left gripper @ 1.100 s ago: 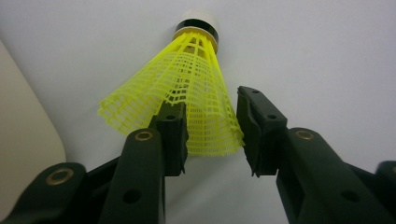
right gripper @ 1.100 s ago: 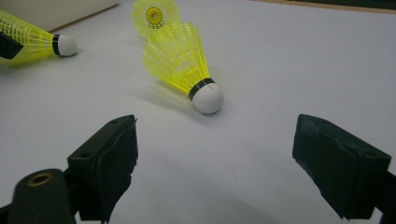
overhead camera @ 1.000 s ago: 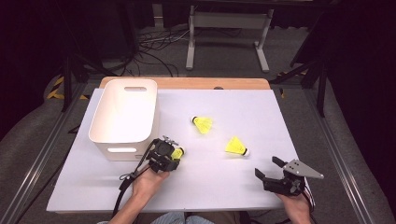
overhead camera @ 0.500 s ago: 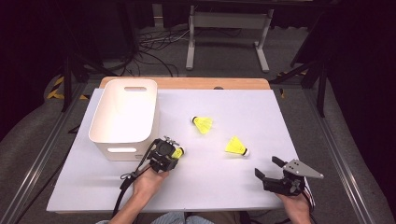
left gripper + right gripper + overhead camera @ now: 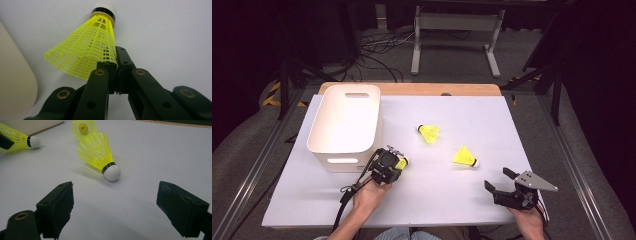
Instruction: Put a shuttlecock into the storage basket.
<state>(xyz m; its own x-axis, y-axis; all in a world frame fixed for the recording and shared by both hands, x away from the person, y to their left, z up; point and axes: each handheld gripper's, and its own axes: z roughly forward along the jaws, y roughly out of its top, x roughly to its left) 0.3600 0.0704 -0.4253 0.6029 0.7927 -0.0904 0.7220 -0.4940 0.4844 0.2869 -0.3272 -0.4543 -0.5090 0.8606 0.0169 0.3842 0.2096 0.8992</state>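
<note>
My left gripper (image 5: 395,165) lies low on the white table beside the basket. Its jaws have just been closing and now pinch the rim of a yellow shuttlecock's skirt (image 5: 85,52); the white cork points away from me in the left gripper view. In the high view this shuttlecock (image 5: 403,162) pokes out to the gripper's right. Two more yellow shuttlecocks lie loose on the table, one in the middle (image 5: 430,133) and one nearer the right hand (image 5: 464,157). My right gripper (image 5: 501,180) rests near the front right, open and with nothing between its jaws, a short way from the nearer shuttlecock (image 5: 100,152).
A white plastic basket (image 5: 344,125) with cut-out handles stands at the back left, close to the left gripper. A white sheet (image 5: 437,200) covers the table over a wooden board. Cables and a metal stand are on the floor behind.
</note>
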